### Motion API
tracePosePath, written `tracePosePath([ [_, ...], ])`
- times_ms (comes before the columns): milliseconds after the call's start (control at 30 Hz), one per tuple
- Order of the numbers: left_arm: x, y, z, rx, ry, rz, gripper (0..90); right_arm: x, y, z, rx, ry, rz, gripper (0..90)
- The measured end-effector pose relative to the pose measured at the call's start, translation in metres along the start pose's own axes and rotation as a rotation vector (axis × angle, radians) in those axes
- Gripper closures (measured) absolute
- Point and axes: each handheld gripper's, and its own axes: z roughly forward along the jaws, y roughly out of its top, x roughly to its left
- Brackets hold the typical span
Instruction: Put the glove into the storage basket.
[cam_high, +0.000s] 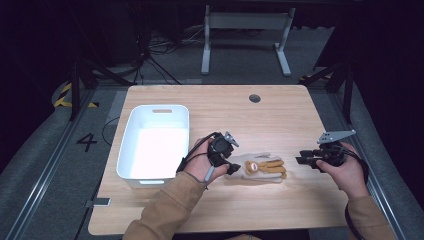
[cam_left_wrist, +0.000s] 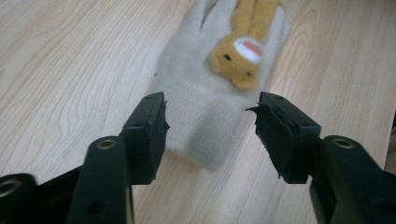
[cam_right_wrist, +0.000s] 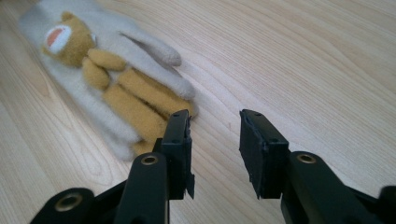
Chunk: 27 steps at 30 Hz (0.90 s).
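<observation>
Glove (cam_high: 262, 167) with bear figure lies flat on surface (cam_high: 280, 120). Left hand-held gripper (cam_left_wrist: 210, 123): jaws wide apart, straddling its cuff, gripping nothing. Right hand-held gripper (cam_right_wrist: 215, 140): jaws parted, empty, beside fingertips.

Left gripper (cam_left_wrist: 211, 135) comes in low over the wooden table (cam_left_wrist: 70, 60), its two black jaws spread wide apart. Between them lies the cuff end of a beige glove (cam_left_wrist: 201, 98), flat on the wood, running away toward the top of the frame. Neither jaw touches the fabric; the left one sits just beside the cuff's edge, the right one stands a little clear of it. On the glove's back there's a tan bear figure (cam_left_wrist: 240, 56), white muzzle with an orange patch, two dark dots for eyes, slightly blurred. The glove's fingers reach the top edge.
</observation>
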Motion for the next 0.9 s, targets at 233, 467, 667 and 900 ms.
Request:
tracePosePath([
  [233,0.002,0.009,0.012,0.051,-0.040,0.016,36.3,-0.004,-0.003,-0.001,-0.006,0.017,0.026,63.2],
  [467,0.002,0.015,0.032,0.085,-0.030,0.048,29.2,-0.005,-0.004,0.000,-0.029,0.045,0.046,58.8],
  [667,0.002,0.018,0.048,0.068,-0.040,0.087,25.6,-0.004,-0.005,0.006,-0.030,0.054,0.043,54.3],
  [900,0.001,0.019,0.061,0.088,-0.047,0.117,23.2,-0.003,-0.004,0.008,-0.064,0.064,0.048,49.8],
])
